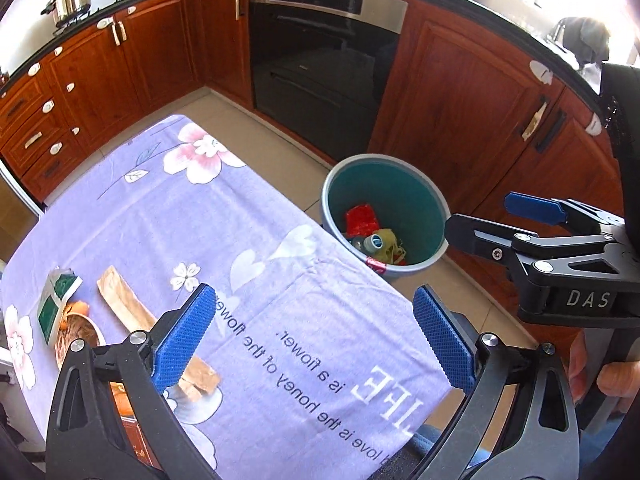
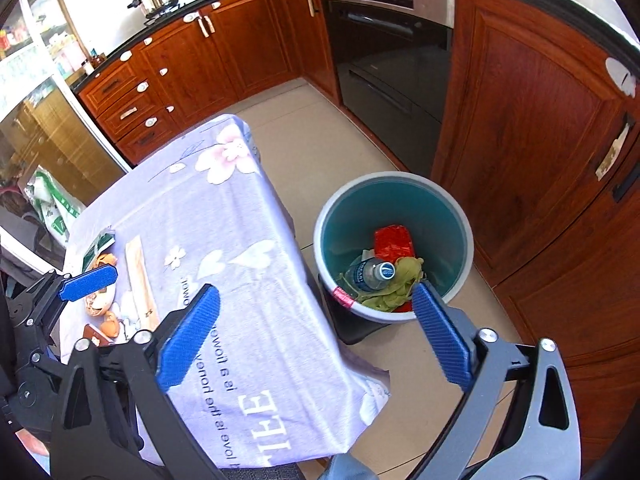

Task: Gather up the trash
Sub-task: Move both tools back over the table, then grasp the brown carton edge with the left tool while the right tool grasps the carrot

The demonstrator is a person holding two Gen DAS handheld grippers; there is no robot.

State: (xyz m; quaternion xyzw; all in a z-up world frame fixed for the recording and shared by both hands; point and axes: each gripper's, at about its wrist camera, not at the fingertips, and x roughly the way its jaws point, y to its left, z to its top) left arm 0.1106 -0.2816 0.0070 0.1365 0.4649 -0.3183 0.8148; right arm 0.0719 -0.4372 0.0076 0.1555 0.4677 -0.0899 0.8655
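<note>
Trash first: the bin (image 2: 394, 246) sits on the tiled floor (image 2: 280, 128) just off the corner of the worktop (image 1: 240, 240), and it's already got stuff in it. I can see a red wrapper (image 2: 394, 242), a plastic bottle (image 2: 370, 274) lying on its side with the cap facing up at me, and some crumpled yellow-green material (image 2: 394, 288) bunched around the bottle. The bin is teal inside with a pale grey rim.

More bits are on the worktop, which is covered in a lilac flowered cloth with printed lettering. Over at its left end there's a long tan paper sleeve (image 1: 120, 300), a green and white sachet (image 1: 56, 300), and a bowl (image 1: 78, 336) with what looks like orange peel and brownish scraps, hard to say exactly what.

Both my hands are holding nothing. My right hand-held gripper (image 2: 316, 334) has its blue pads spread wide, hanging over the worktop's edge with the right pad overlapping the bin's rim in that camera's view, nothing between the fingers. My left hand-held gripper (image 1: 316, 340) is spread wide too, over the lettered part of the cloth, also empty. In the left camera I can see the right one off to the side, past the worktop's edge and near the bin, with my fingers (image 1: 616, 380) wrapped around its handle.

Behind all that: reddish wood cabinets (image 1: 460, 100), a built-in oven (image 1: 320, 72), and a steel pot (image 1: 70, 2) on the hob.
</note>
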